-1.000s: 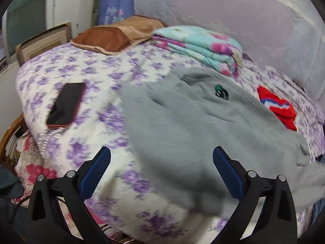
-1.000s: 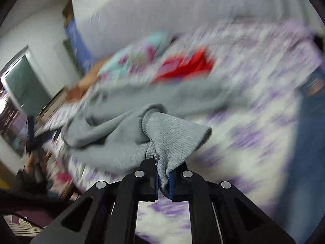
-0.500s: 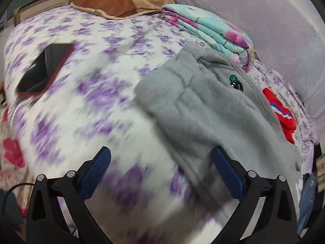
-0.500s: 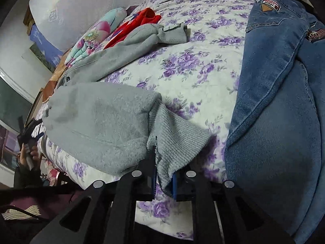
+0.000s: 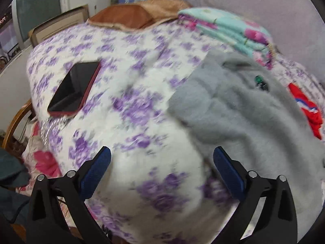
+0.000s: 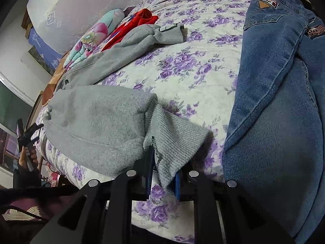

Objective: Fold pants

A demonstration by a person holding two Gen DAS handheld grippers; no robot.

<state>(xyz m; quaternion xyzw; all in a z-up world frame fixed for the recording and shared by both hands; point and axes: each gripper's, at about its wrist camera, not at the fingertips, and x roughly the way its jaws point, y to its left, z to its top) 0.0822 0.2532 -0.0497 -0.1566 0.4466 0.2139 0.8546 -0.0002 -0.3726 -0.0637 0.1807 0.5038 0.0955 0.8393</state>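
Observation:
Grey sweatpants [image 5: 243,118] lie on the floral bedspread, waistband toward the folded blankets. In the right wrist view the near leg [image 6: 97,122] lies flat and its ribbed cuff [image 6: 174,134] runs into my right gripper [image 6: 163,174]. The jaws have parted a little around the cuff, which still sits between the blue pads [image 6: 149,168]. The far leg's cuff [image 6: 168,33] lies near the red garment. My left gripper [image 5: 161,170] is wide open and empty, above the bedspread just left of the pants' hip edge.
A dark phone in a red case [image 5: 74,89] lies on the bed at left. Folded floral blankets [image 5: 227,28] and a brown cushion [image 5: 130,16] lie at the back. A red garment [image 5: 304,109] lies beyond the pants. Blue jeans [image 6: 274,111] lie at right.
My right gripper has lowered the leg cuff onto the bed and its jaws have loosened slightly. My left gripper has pulled back and left, away from the pants.

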